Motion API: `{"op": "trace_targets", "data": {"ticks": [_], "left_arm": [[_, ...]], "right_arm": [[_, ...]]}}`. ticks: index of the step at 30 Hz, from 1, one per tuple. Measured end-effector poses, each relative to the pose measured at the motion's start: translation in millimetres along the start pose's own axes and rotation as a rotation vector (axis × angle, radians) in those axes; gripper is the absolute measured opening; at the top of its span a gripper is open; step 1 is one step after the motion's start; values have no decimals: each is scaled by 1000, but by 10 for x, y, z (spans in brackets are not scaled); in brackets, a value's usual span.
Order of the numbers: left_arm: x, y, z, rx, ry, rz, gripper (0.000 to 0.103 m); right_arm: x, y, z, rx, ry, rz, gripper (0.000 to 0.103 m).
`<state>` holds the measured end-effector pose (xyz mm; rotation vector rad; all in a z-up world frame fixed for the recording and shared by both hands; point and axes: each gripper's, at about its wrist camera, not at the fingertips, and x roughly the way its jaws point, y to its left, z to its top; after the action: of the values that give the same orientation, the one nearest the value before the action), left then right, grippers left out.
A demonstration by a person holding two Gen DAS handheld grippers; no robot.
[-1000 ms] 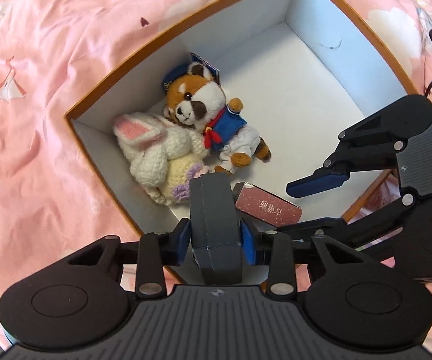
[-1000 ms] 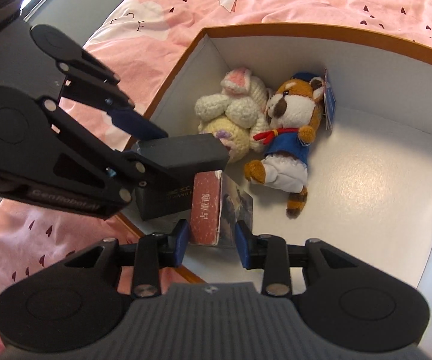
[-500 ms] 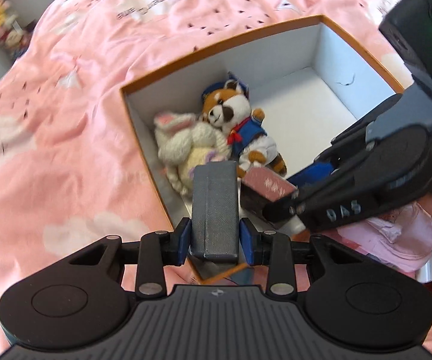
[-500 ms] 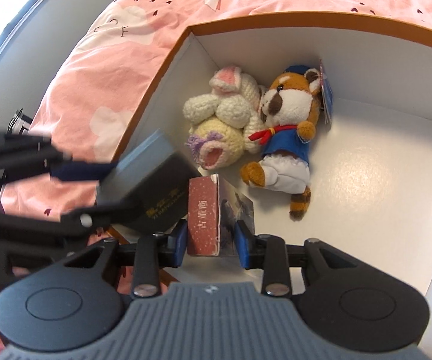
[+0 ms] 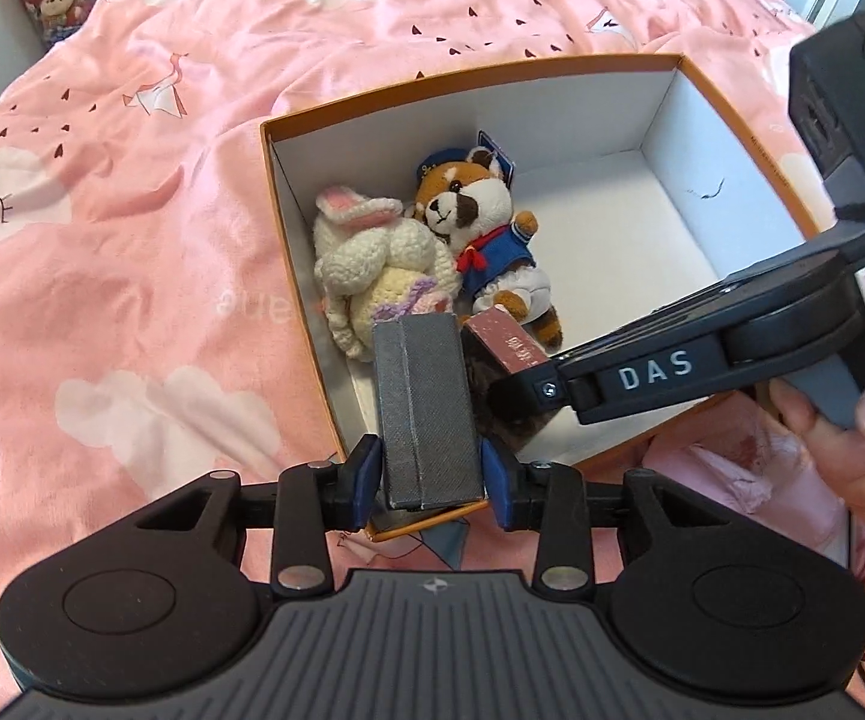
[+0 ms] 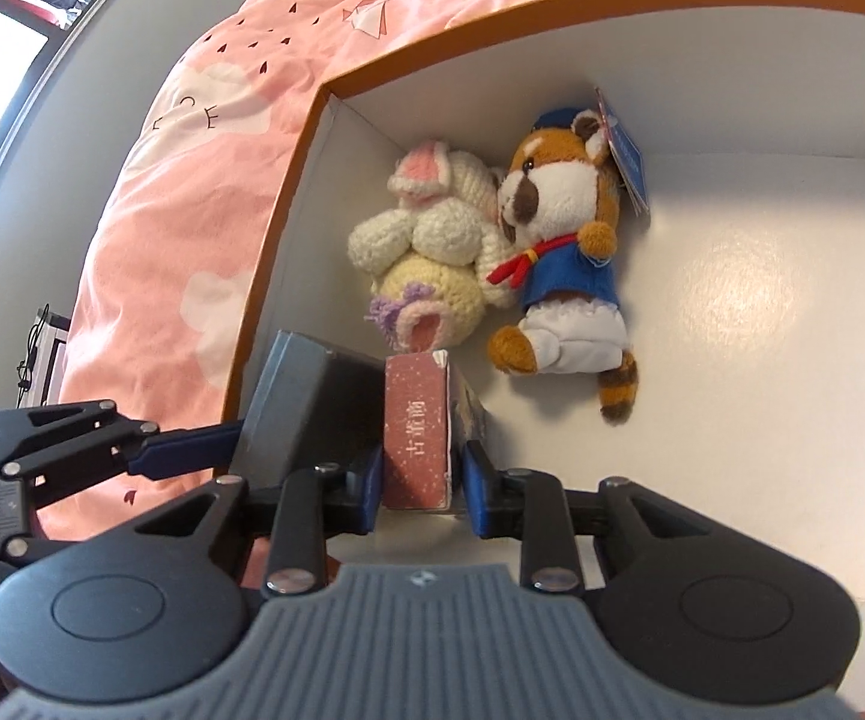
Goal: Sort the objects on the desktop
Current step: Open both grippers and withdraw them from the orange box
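**Holding two small boxes over the orange carton**

Gripping a grey box (image 5: 426,408) in our left claw (image 5: 429,474), we hold it lengthwise between the blue pads (image 5: 365,477), its far end reaching over the near left corner of the open orange box (image 5: 468,75). Our right claw (image 6: 420,486) is clamped on a dark red box (image 6: 419,432) with pale printed characters down its side — this one sits inside the carton, just beside the grey box, and whether it rests on the white floor we cannot tell.

Both plush toys lie in the far left corner of the carton, touching each other. We see the crocheted cream rabbit (image 5: 372,258) against the left wall, pink-lined ears pointing to the back, and the red panda toy (image 5: 480,222) in its blue sailor top lying on its back beside it, a paper tag (image 6: 627,162) by its head. The dark red box ends just short of the rabbit's feet.

From the left wrist view our right hand (image 5: 852,438) shows at the edge, wrapped around the gripper's handle. The carton stands on a pink bedspread (image 5: 132,210) printed with clouds and paper cranes — the bed carries everything.
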<state>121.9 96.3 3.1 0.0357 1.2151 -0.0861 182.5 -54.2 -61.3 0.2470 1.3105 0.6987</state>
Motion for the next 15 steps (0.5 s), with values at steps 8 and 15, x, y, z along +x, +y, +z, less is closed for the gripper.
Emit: {"op": "trace_targets", "data": {"ticks": [8, 15], "left_arm": [[-234, 62, -33, 7, -64, -38, 53], [-390, 205, -103, -38, -111, -12, 53]], "right_arm": [[5, 36, 11, -13, 3, -16, 29], [45, 146, 11, -37, -3, -47, 29]]}}
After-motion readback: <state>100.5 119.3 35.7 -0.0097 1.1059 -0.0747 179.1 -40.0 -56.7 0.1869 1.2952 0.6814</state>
